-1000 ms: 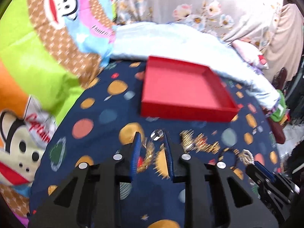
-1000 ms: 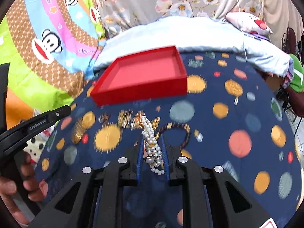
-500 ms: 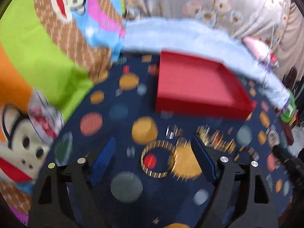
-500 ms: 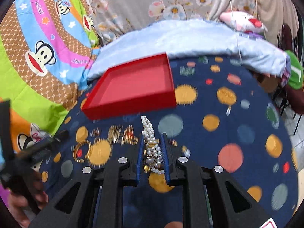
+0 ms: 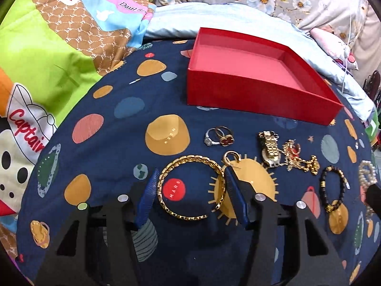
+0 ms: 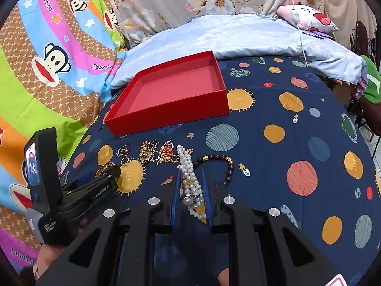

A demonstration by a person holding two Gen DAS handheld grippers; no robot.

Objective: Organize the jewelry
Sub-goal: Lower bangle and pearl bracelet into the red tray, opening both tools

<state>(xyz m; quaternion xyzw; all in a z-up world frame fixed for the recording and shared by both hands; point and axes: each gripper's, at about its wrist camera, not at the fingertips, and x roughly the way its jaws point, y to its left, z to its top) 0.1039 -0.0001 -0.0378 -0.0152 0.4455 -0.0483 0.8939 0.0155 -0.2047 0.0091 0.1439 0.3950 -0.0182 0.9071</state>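
An empty red tray (image 5: 250,95) (image 6: 166,119) sits at the back of the navy planet-print cloth. My left gripper (image 5: 191,175) is open, its fingers either side of a gold chain bangle (image 5: 190,164) lying flat. My right gripper (image 6: 190,174) is shut on a pearl bracelet (image 6: 189,176), held just above the cloth. Two rings (image 5: 218,137), a gold watch (image 5: 269,147), a gold and red chain piece (image 5: 297,157) and a dark bead bracelet (image 5: 332,186) (image 6: 219,159) lie in a row in front of the tray.
A pale blue blanket (image 6: 238,35) and a monkey-print quilt (image 5: 47,59) border the cloth at the back and left. A pillow (image 6: 307,19) with a white cable lies at the back right. The left gripper's body (image 6: 71,190) shows in the right wrist view.
My left gripper has opened wide and now straddles the gold bangle, which lies flat. My right gripper has kept the pearl bracelet and drawn back a little from the tray.
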